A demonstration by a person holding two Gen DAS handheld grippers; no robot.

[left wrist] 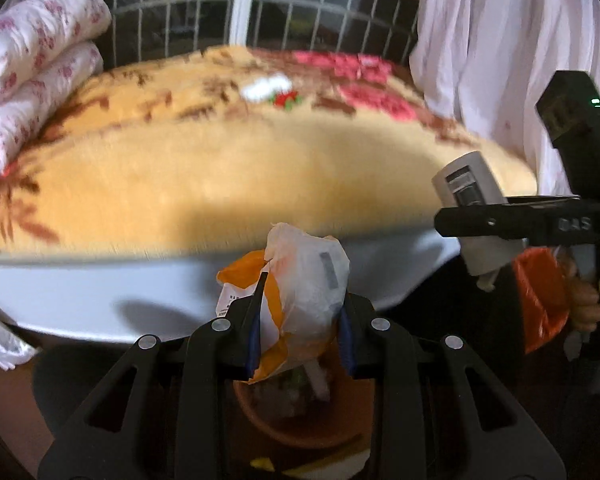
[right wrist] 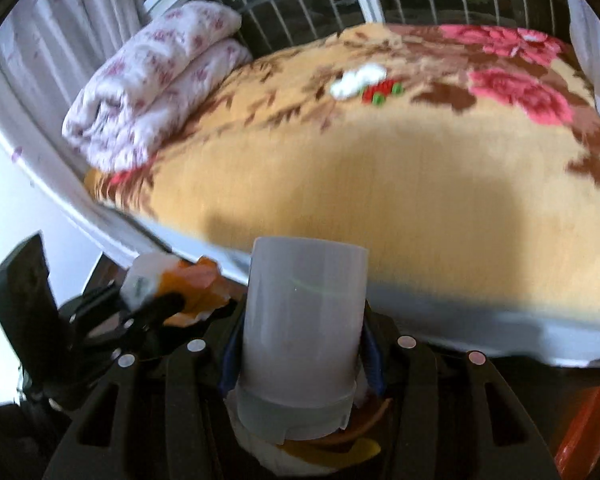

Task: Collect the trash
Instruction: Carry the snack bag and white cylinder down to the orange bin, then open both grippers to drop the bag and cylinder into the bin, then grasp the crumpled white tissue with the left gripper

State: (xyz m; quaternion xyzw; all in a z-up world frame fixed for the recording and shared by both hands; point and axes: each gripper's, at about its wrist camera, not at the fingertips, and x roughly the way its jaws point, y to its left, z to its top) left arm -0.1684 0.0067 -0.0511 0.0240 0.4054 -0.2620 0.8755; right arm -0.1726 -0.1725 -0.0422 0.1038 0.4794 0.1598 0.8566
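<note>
Orange and white, the crumpled wrapper (left wrist: 296, 292) is clamped in the left gripper (left wrist: 300, 320) directly above the brown bin (left wrist: 300, 420), which lies straight below the fingertips. The right gripper (right wrist: 300, 356) is clamped on a pale plastic cup (right wrist: 304, 320), upright along its fingers, with the bin's brown rim just showing underneath; dropping the wrapper probably comes first.
</note>
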